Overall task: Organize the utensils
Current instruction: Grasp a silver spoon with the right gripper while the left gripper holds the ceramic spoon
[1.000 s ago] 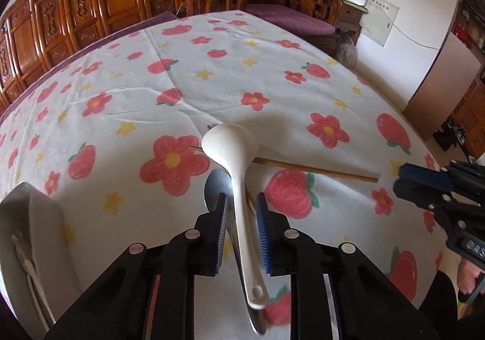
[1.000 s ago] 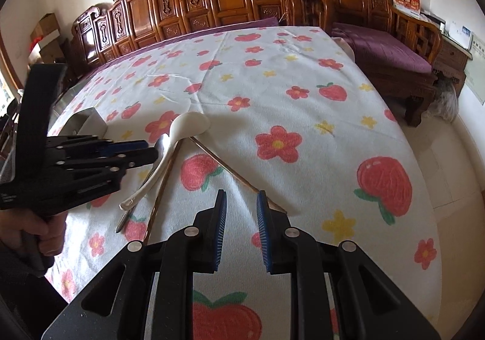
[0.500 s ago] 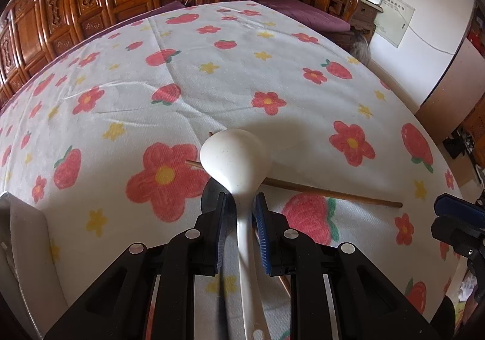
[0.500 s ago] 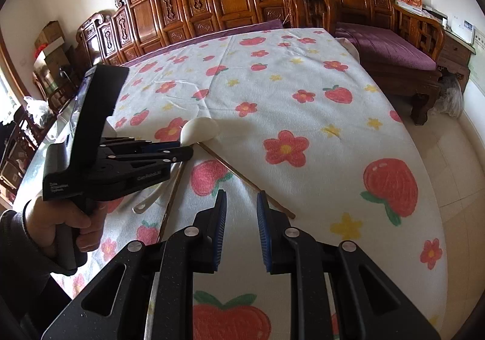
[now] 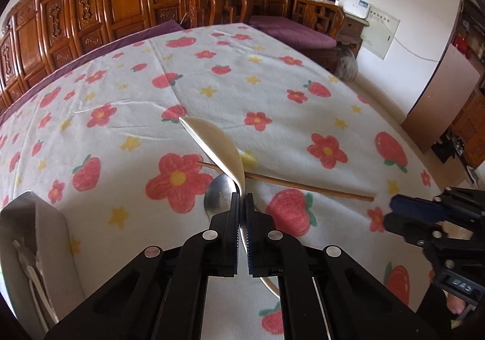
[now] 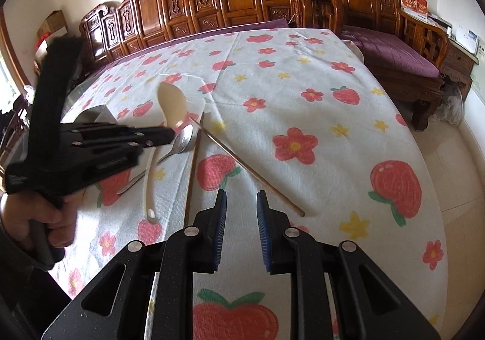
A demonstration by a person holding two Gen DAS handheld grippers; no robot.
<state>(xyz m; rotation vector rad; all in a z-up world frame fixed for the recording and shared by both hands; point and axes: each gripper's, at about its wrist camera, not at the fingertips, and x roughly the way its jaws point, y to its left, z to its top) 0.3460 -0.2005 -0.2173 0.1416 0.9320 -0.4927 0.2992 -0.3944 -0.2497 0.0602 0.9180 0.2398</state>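
**Left gripper clamps white spoon above flowered table**

The left gripper [image 5: 241, 203] has its jaws nearly closed on the neck of a white spoon [image 5: 216, 149], pads pressed to both sides w/ only the spoon's thickness between them. The bowl sticks out ahead of the jaws, rolled on edge and angled up-left; the handle runs back under the jaws and droops toward the cloth. In the right wrist view the left gripper [image 6: 169, 135] reaches in from the left, roughly level, held pistol-style by a hand [image 6: 39, 218] low at that side.

Just ahead of and below the left jaws lies a metal spoon [image 5: 219, 195] on the tablecloth [image 5: 272, 91], bowl up. Two chopsticks rest nearby: one chopstick [image 5: 303, 185] runs from ahead of the left jaws off to their right; a second chopstick [image 6: 193, 164] lies ahead-left of the right jaws, the pair meeting at their far ends in a V.

The right gripper [image 6: 241, 203] hovers over the cloth, jaws apart and holding nothing, pointing at the gap between the chopsticks. A white-and-grey container [image 5: 36, 234] sits left of the left jaws, contents unclear.
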